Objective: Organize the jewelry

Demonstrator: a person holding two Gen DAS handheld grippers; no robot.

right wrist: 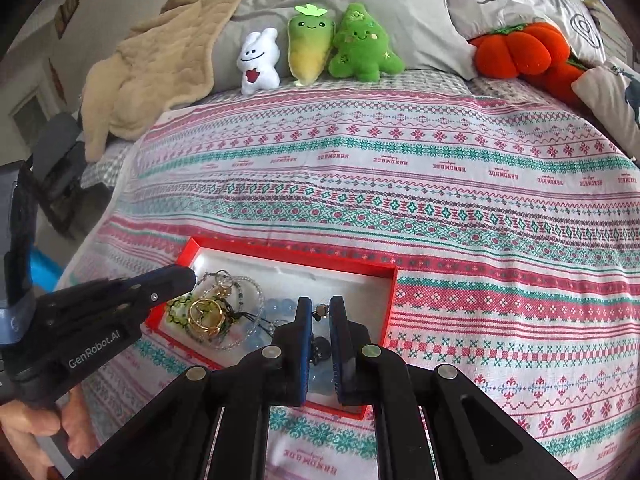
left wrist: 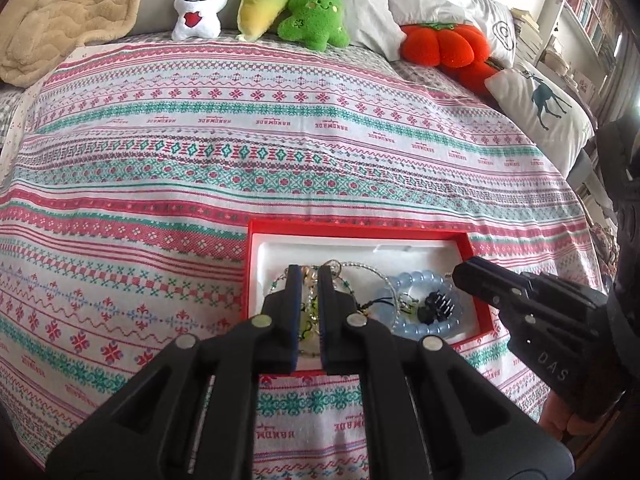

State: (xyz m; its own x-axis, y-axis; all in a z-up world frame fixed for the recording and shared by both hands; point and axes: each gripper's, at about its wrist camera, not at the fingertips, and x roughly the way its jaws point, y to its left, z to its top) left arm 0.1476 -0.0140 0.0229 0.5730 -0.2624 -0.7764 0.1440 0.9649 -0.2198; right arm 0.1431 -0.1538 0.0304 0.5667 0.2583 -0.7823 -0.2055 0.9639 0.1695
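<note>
A red box (left wrist: 360,229) with a white lining lies on the bedspread and holds the jewelry. In it are a pale blue bead bracelet (left wrist: 420,280), a clear bead strand (left wrist: 360,267) and a small black piece (left wrist: 438,307). My left gripper (left wrist: 310,278) hovers shut over the box's left part, with nothing gripped. The right wrist view shows the same box (right wrist: 296,254) with gold bangles (right wrist: 206,316), a green piece (right wrist: 178,312) and the blue bracelet (right wrist: 280,307). My right gripper (right wrist: 321,304) is shut above the box's right part, empty. Each gripper shows in the other's view: right (left wrist: 459,276), left (right wrist: 191,278).
The patterned bedspread (left wrist: 240,160) spreads wide beyond the box. At the head of the bed sit a white bunny plush (left wrist: 198,4), two green plush toys (left wrist: 312,12), orange pumpkin cushions (left wrist: 444,44), pillows and a beige blanket (left wrist: 68,12). A hand (right wrist: 36,428) holds the left gripper.
</note>
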